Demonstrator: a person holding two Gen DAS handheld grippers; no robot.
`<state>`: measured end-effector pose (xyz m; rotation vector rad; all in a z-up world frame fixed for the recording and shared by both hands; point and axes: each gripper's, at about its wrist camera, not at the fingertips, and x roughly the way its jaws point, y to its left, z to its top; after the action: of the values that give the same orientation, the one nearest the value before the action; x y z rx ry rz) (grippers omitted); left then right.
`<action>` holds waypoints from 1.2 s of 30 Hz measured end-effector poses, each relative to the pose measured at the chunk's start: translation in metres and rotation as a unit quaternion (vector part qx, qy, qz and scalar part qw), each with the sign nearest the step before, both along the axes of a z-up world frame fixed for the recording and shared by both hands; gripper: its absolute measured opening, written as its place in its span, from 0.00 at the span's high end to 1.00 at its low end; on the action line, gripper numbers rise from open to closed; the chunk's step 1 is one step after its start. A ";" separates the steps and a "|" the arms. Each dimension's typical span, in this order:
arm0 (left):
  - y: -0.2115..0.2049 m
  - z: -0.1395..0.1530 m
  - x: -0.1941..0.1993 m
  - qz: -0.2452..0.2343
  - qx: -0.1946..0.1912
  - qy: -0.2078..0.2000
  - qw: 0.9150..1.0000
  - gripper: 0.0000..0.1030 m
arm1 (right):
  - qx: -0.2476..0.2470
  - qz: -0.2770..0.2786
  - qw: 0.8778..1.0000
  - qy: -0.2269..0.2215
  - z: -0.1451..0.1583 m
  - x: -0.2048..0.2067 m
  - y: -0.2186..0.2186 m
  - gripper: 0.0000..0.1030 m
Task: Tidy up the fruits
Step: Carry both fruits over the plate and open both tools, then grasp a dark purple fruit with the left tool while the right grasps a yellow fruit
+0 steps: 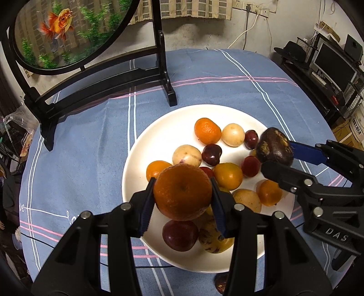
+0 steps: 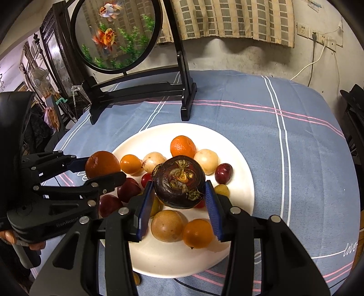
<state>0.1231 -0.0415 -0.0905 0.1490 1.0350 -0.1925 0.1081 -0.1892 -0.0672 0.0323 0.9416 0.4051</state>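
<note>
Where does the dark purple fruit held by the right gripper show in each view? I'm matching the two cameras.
Left wrist view: the dark purple fruit sits at the right edge, clamped above the white plate.
Right wrist view: dark purple fruit at centre, between the blue pads.
Shared landmark: the goldfish screen behind the plate.

place: lived-in home, prob. living/dining rm
table: blue checked tablecloth (image 2: 295, 141) w/ pink + white stripes, script lettering at its edge
decor: round goldfish screen (image 2: 116, 34) in a black wooden stand, at the back of the table
food: white plate (image 1: 163, 136) of mixed fruit, table centre
wall: rough plaster, checked curtain (image 2: 232, 18), wall sockets (image 2: 318, 36) w/ white cables plugged in
right side: monitor (image 1: 334, 66) + speaker on a black shelf unit
left side: standing fan (image 2: 39, 77), dark carved cabinet, misc. clutter
</note>
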 end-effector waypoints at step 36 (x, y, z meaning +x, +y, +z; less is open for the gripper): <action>-0.006 0.029 -0.023 -0.013 0.004 -0.029 0.999 0.39 | 0.013 -0.041 0.999 -0.002 0.037 -0.014 -0.013 0.34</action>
<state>0.1002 -0.0477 -0.0611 0.1733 0.9768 -0.2064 0.0939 -0.2023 -0.0306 0.0938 0.9285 0.3424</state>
